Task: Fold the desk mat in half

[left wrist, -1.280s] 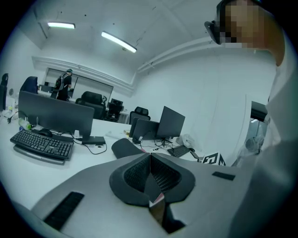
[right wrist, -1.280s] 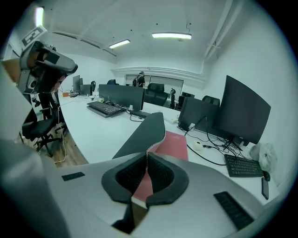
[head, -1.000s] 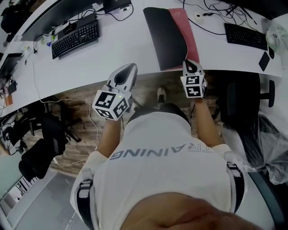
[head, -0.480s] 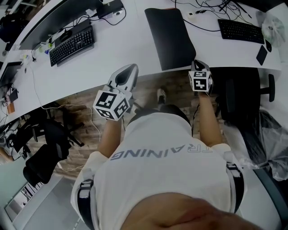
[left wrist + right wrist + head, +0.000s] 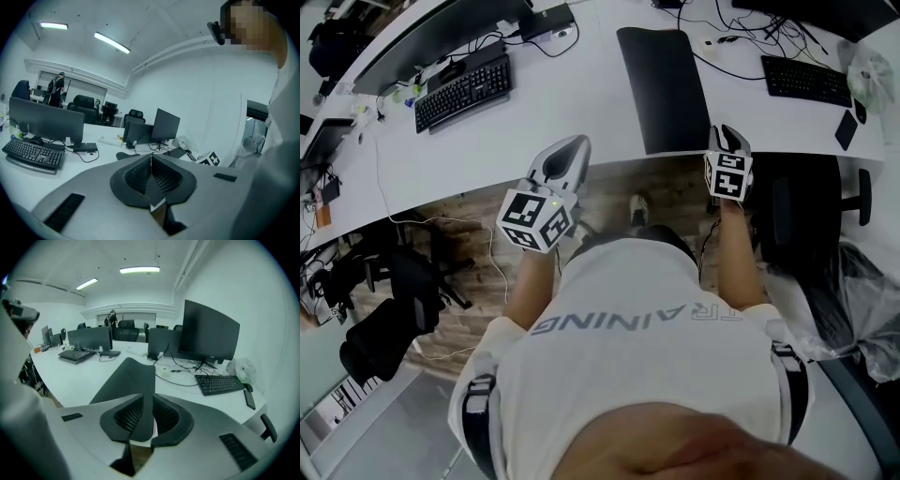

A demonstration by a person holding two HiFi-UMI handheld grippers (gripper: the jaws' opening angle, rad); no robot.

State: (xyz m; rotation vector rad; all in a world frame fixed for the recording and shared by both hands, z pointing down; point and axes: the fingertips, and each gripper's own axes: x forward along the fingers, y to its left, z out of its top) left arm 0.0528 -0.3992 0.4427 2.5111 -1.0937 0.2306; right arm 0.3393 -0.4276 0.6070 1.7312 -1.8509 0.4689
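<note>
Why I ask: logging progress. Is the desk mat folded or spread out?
Folded: the desk mat lies as a narrow black strip, pink showing at its near edge between the right gripper's opening jaws.

Black desk mat (image 5: 670, 89), folded in half

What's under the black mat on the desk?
The white desk lies under the black mat. A pink sliver peeks out at its near corner; whatever else is beneath it is covered.
</note>
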